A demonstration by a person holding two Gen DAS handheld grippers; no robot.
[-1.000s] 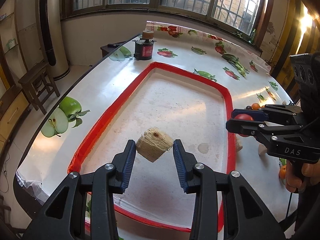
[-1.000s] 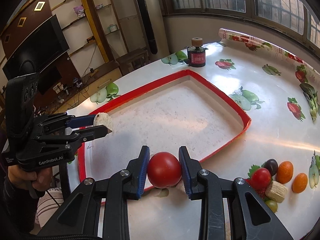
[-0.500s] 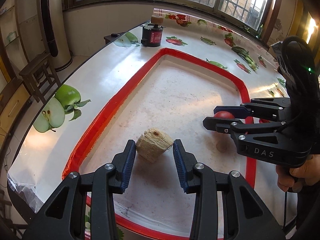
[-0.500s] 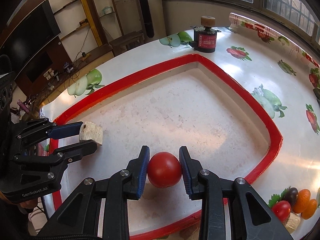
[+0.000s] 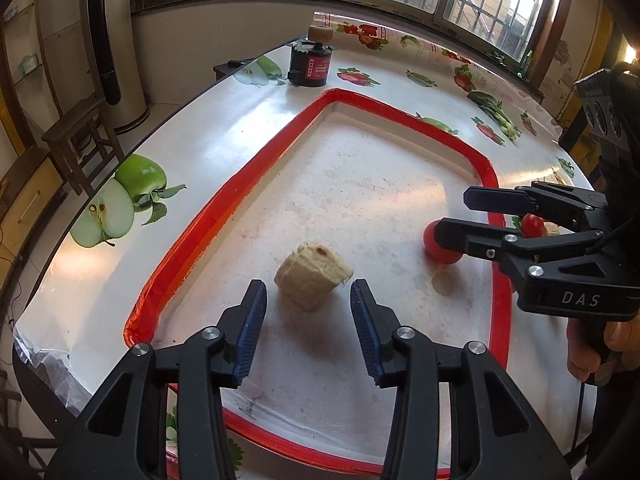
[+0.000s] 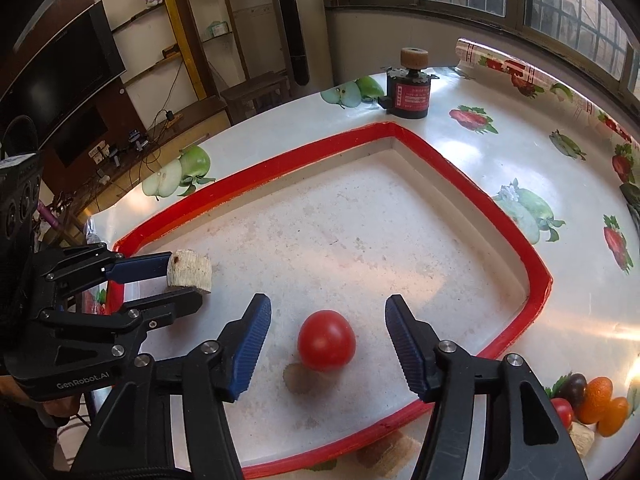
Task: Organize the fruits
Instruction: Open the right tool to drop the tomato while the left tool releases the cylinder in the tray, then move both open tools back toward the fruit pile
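A white tray with a red rim [image 5: 224,216] [image 6: 532,264] lies on the fruit-print table. A beige ridged chunk [image 5: 312,276] rests on the tray floor between the open fingers of my left gripper [image 5: 308,320]; it also shows in the right wrist view [image 6: 190,270]. A red tomato [image 6: 326,340] rests on the tray floor between the open fingers of my right gripper [image 6: 328,348]. In the left wrist view the tomato [image 5: 438,250] is partly hidden behind the right gripper [image 5: 456,216]. The left gripper [image 6: 180,282] is at the tray's left end.
Loose fruit lies outside the tray at the right: a dark plum [image 6: 574,386], oranges [image 6: 600,400] and a small red fruit [image 6: 562,410]. A black and red cylinder with a cork top [image 5: 310,60] [image 6: 412,88] stands beyond the tray. The table edge [image 5: 60,264] is on the left.
Both grippers came down over the tray and opened. The beige chunk and the tomato left the fingers and now rest on the tray floor.
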